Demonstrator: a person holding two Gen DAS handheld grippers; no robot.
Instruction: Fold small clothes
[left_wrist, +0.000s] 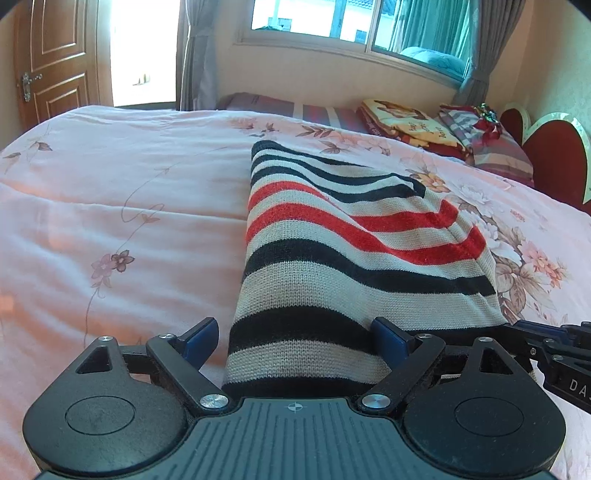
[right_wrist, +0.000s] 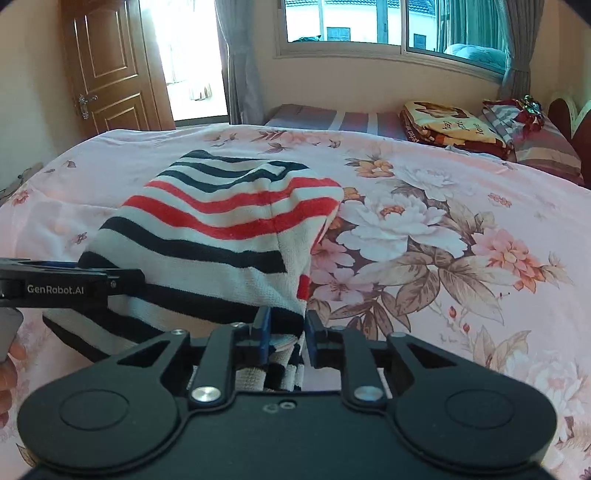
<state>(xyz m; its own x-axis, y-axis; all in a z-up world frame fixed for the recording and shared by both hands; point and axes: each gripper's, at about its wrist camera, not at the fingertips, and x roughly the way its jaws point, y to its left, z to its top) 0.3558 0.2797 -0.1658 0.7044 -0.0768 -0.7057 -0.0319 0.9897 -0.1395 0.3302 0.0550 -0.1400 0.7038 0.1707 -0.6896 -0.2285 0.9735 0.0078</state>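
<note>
A small knitted garment (left_wrist: 332, 251) with cream, black and red stripes lies folded lengthwise on the pink floral bedspread (left_wrist: 110, 206). My left gripper (left_wrist: 291, 339) is open, its blue fingers wide apart around the garment's near end. My right gripper (right_wrist: 286, 325) is shut on the garment's near right edge (right_wrist: 221, 229), with cloth bunched between its fingers. In the right wrist view the left gripper (right_wrist: 74, 286) reaches in from the left edge at the garment's near left side. In the left wrist view the right gripper (left_wrist: 554, 350) shows at the right edge.
The bedspread (right_wrist: 424, 221) covers the whole bed. Folded blankets (right_wrist: 454, 125) and striped pillows (left_wrist: 495, 140) lie at the far right by a red heart-shaped headboard (left_wrist: 554, 155). A wooden door (right_wrist: 107, 66) and a window (right_wrist: 369, 22) are behind the bed.
</note>
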